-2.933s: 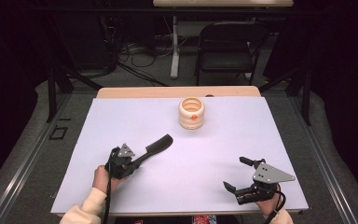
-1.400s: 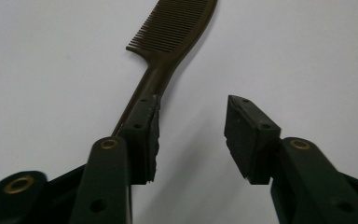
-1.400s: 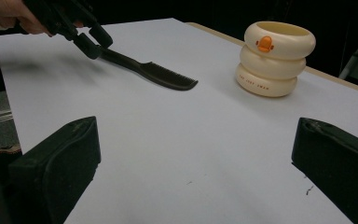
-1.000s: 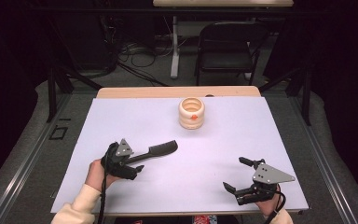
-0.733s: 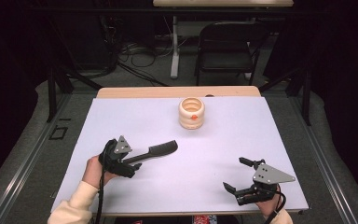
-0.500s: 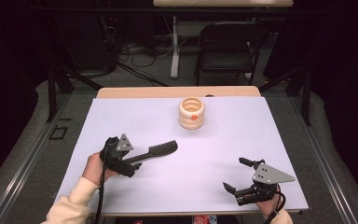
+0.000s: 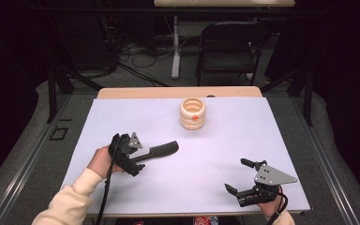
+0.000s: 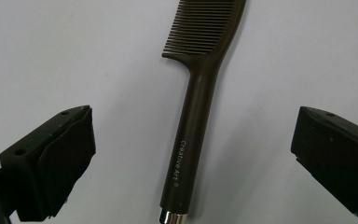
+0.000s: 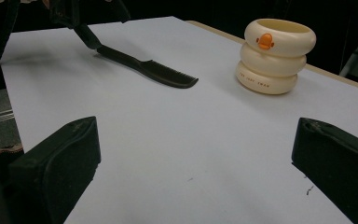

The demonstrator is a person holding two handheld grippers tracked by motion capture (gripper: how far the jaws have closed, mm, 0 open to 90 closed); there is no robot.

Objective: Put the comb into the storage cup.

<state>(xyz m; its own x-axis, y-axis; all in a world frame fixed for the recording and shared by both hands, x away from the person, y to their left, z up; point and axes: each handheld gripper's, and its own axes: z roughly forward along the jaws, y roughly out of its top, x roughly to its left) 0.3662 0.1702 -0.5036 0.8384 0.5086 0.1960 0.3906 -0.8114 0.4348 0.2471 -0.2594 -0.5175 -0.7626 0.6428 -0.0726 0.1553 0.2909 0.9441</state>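
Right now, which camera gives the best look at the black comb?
The left gripper view: the comb lies close up on the table, its teeth and the handle's lettering sharp. The high view shows the comb small beside the left hand-held gripper. The right gripper view shows it farther off, lying flat.

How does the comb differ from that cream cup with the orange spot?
The comb is dark, long and thin; the cup is cream, round and ribbed. The comb lies flat; the cup stands upright. The comb lies by the left gripper; the cup stands apart, farther back. Both rest on the table.
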